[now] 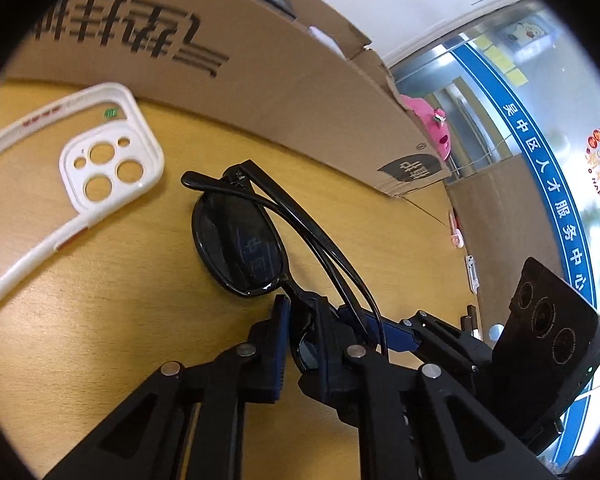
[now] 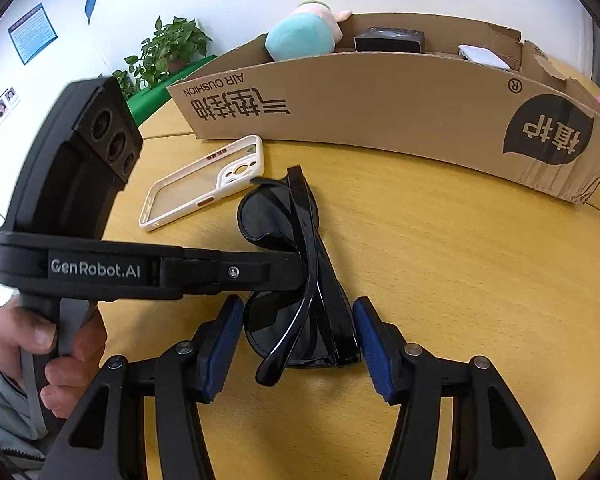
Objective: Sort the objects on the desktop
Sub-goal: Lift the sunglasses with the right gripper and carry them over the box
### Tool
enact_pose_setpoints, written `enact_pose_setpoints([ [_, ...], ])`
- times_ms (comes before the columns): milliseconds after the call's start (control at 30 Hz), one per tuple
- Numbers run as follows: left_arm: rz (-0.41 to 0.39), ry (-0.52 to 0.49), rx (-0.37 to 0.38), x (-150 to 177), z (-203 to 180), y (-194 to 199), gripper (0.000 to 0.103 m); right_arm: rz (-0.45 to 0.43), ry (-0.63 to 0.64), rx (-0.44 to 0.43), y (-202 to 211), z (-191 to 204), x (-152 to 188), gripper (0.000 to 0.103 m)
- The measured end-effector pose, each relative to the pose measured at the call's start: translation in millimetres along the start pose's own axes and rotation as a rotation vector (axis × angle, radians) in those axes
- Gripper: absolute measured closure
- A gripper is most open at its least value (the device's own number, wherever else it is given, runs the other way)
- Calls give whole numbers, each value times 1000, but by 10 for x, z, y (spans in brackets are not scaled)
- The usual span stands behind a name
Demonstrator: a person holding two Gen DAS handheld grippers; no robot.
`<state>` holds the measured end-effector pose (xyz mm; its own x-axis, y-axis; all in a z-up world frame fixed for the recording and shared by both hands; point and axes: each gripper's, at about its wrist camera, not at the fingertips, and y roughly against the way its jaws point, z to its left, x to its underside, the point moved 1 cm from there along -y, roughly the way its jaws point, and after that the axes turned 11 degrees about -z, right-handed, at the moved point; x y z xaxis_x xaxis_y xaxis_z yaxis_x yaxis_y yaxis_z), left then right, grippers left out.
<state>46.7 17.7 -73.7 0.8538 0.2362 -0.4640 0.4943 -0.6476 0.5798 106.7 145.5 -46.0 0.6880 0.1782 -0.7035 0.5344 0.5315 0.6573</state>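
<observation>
A pair of black sunglasses (image 2: 296,280) lies folded on the yellow wooden table (image 2: 460,280), and everything else sits around it. Beyond the sunglasses stands a long cardboard box (image 2: 380,112) with printed lettering, its near wall close behind them. Just beside the sunglasses, on the side away from the box's torn end, a white phone case (image 2: 204,184) lies flat with its camera cut-outs toward the frame, close to it but apart.

The left gripper (image 1: 300,312) is closed on the sunglasses at the bridge between the two lenses, its blue pads pressed against the frame. The right gripper (image 2: 298,344) stands wide apart, one blue pad on either side of the near lens and folded temples, neither pad clearly touching. In the right wrist view the left gripper's body crosses in front of the sunglasses and hides their middle.

The right wrist view alone shows what rests inside the box: a teal and pink plush toy (image 2: 304,36), a small black box (image 2: 388,40) and a white flat object (image 2: 484,56). It also shows the person's left hand (image 2: 48,352) around the left gripper's handle and a potted plant (image 2: 168,52) far behind the box. The left wrist view alone shows a pink toy (image 1: 432,128) past the box's torn end, and the right gripper's camera housing (image 1: 556,328) beyond the sunglasses.
</observation>
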Motion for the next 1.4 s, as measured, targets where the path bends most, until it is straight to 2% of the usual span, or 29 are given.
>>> enact_pose_setpoints([
  [200, -70, -59, 25, -222, -231, 181, 92, -94, 34, 19, 230, 125, -212, 42],
  [467, -165, -192, 73, -780, -675, 457, 92, -259, 97, 70, 595, 321, -784, 42],
  [633, -190, -257, 79, -1126, -816, 531, 92, -330, 134, 103, 645, 422, -1100, 42],
  [833, -164, -289, 77, -1450, -860, 422, 92, -357, 89, 106, 545, 287, -1366, 42],
  [1067, -103, -347, 112, -1766, -1115, -54, 92, -385, 33, 152, 515, -117, -1657, 42],
  [1233, -17, -358, 127, -1901, -1314, -693, 92, -365, -24, 202, 373, -647, -1846, 42],
  [1400, 107, -329, 120, -2103, -1343, -1436, 92, -304, -126, 229, 133, -1275, -1954, 42],
])
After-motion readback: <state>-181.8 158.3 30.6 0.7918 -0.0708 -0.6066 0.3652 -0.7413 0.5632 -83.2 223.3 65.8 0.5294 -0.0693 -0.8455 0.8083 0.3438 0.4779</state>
